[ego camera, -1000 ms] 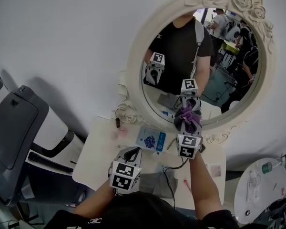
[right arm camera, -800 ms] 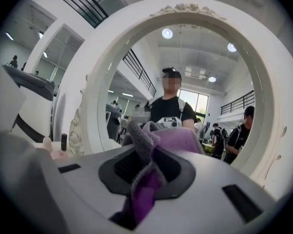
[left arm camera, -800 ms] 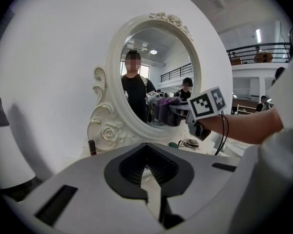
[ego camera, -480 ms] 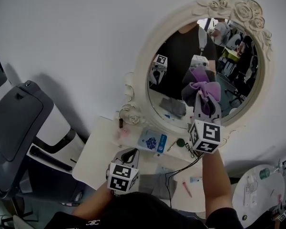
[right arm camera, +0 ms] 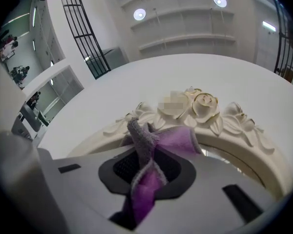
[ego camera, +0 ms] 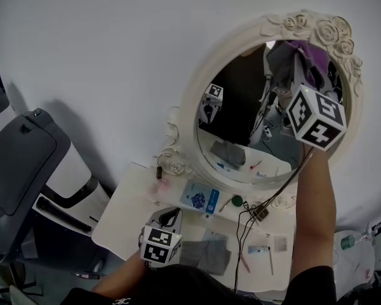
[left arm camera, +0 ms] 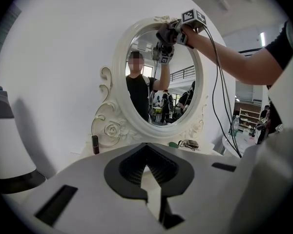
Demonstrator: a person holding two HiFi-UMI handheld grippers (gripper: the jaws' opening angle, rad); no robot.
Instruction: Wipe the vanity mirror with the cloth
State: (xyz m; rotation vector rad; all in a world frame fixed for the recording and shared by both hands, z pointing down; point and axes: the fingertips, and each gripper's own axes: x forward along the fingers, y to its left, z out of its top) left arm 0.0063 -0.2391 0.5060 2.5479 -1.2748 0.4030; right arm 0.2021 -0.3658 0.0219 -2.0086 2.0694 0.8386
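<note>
Up from the lower glass, the right hand-held gripper [ego camera: 297, 68] has climbed to the top of the mirror [ego camera: 235, 113]. It is clamped on the purple cloth [ego camera: 303, 53], just under the rose crest. The left hand-held gripper [ego camera: 167, 218] hangs low over the bench [ego camera: 130, 202], jaws together and empty. To wipe well, press the cloth flat and sweep down in overlapping passes, off the carved frame.

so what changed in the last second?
The right gripper, still shut on the purple cloth, swept up the mirror from its lower edge to the top by the rose crest. The left gripper stayed low over the table, shut and empty.
</note>
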